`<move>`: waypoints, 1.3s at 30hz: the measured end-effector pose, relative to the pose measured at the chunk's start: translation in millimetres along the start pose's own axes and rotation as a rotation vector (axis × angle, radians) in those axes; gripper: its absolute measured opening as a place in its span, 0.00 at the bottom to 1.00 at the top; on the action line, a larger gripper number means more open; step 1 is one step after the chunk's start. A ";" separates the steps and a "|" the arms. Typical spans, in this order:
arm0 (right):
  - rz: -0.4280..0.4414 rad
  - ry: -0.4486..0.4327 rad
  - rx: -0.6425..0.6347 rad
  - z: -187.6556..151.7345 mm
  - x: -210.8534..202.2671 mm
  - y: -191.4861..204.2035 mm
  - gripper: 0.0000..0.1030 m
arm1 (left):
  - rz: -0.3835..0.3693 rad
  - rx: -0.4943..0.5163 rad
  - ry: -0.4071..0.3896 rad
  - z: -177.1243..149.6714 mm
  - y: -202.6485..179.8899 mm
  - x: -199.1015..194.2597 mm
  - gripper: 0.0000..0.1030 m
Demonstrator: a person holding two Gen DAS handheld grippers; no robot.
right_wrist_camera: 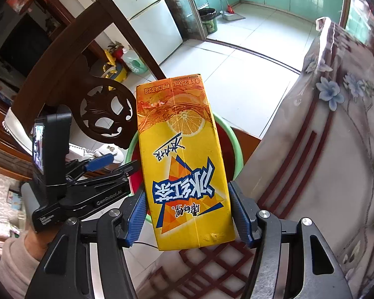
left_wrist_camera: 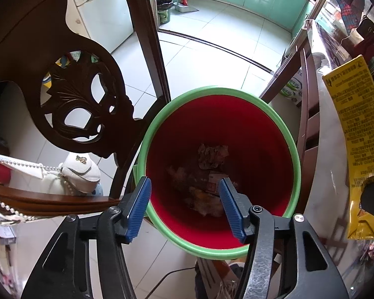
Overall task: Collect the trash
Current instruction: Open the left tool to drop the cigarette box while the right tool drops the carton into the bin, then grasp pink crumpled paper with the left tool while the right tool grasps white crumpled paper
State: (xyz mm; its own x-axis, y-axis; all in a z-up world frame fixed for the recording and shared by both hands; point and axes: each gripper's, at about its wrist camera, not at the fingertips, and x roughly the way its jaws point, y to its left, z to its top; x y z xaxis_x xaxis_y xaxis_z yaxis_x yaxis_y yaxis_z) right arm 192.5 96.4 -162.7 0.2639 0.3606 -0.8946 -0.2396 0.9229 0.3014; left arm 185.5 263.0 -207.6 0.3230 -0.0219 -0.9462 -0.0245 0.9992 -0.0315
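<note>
While left gripper [left_wrist_camera: 185, 208] hangs spread, empty, over bin [left_wrist_camera: 295, 154] | right gripper [right_wrist_camera: 187, 214] clamps tea carton [right_wrist_camera: 184, 164] beside it, likely to drop in.

Home dining room (fridge [right_wrist_camera: 147, 17], carved chair [left_wrist_camera: 69, 94])

Left wrist view looked steeply down from close above into the red bin [left_wrist_camera: 222, 149], floor beyond. Right wrist view sat just right of it, facing the same way, mostly blocked by the yellow carton [right_wrist_camera: 184, 164]. Both shared the bin, carved chair [left_wrist_camera: 82, 99], probably the same kitchen doorway.
</note>
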 end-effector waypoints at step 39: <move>-0.408 -0.163 0.408 -191.7 -205.7 -237.3 0.64 | -0.197 0.292 -0.107 -52.0 -156.9 -85.0 0.78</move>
State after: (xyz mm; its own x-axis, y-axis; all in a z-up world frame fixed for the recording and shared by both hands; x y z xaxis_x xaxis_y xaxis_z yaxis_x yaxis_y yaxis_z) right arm 16.0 -222.6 -113.4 0.4071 -0.0472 -0.9122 0.2811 0.9567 0.0760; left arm 112.7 106.4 -139.0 0.3920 -0.2267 -0.8916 0.3142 0.9439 -0.1018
